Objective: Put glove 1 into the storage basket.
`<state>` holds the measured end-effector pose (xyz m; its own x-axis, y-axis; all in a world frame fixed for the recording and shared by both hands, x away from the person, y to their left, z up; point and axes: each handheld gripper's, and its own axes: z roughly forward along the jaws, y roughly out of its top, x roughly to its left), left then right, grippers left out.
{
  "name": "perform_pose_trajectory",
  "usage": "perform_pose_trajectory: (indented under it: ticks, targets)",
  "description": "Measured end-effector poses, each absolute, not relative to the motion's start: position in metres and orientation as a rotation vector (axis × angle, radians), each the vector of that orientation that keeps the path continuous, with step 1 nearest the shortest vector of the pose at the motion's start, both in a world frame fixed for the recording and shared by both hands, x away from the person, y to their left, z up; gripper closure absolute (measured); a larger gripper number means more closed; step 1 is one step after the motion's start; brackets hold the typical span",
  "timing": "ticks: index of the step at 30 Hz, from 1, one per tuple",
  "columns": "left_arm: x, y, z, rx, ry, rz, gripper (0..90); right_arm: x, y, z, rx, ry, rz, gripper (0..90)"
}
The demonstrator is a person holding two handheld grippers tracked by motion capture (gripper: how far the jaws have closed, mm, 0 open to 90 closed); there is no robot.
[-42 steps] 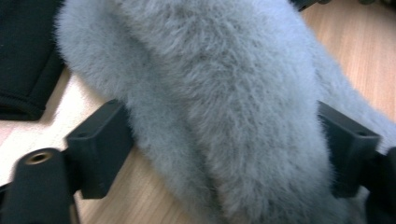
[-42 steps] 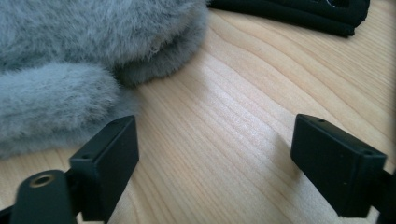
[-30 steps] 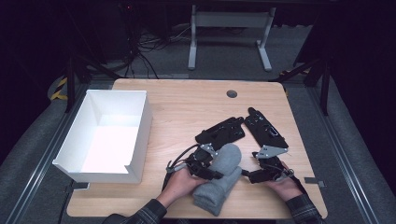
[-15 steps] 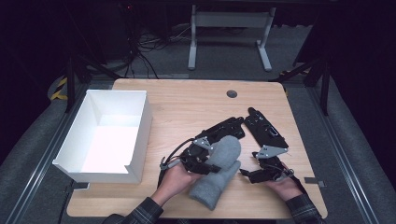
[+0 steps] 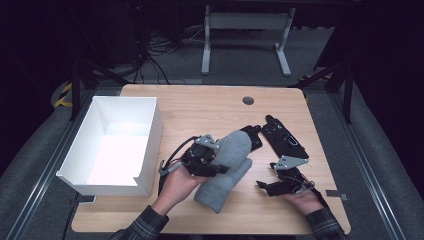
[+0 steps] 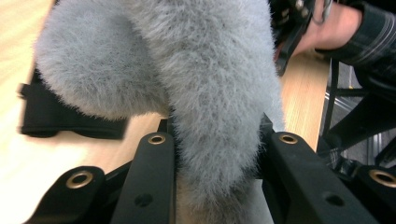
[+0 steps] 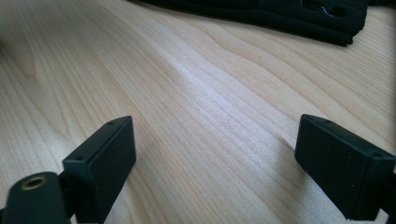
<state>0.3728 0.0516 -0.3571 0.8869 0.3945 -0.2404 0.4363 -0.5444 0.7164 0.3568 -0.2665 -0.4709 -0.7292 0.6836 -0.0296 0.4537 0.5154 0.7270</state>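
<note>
A fluffy grey mitten (image 5: 226,167) is pinched at its cuff by my left gripper (image 5: 215,161) and raised off the wooden table (image 5: 200,105); its lower end hangs toward the front edge. In the left gripper view the grey mitten (image 6: 210,70) bulges out between the two black jaws of my left gripper (image 6: 219,140), which press on it from both sides. My right gripper (image 5: 267,178) rests low at the front right, apart from the mitten. In its own view my right gripper (image 7: 217,149) stands open over bare wood.
Two black gloves lie right of centre: one (image 5: 282,137) flat, the other (image 5: 254,136) partly behind the mitten. An open white box (image 5: 150,130) stands along the left edge. A dark round grommet (image 5: 248,100) sits near the far edge.
The left hand has risen and drifted a little left, lifting the mitten off the table. The right hand has kept still.
</note>
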Motion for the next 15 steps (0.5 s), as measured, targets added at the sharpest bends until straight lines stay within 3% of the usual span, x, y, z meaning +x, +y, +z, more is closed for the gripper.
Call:
perform_pose_trajectory:
  ticks: [15]
  targets:
    - [0.375, 0.081, -0.292, 2.171, 0.640, 0.045, 72.4, 0.357, -0.267, -0.471, 0.962, 2.443, 1.039, 12.5]
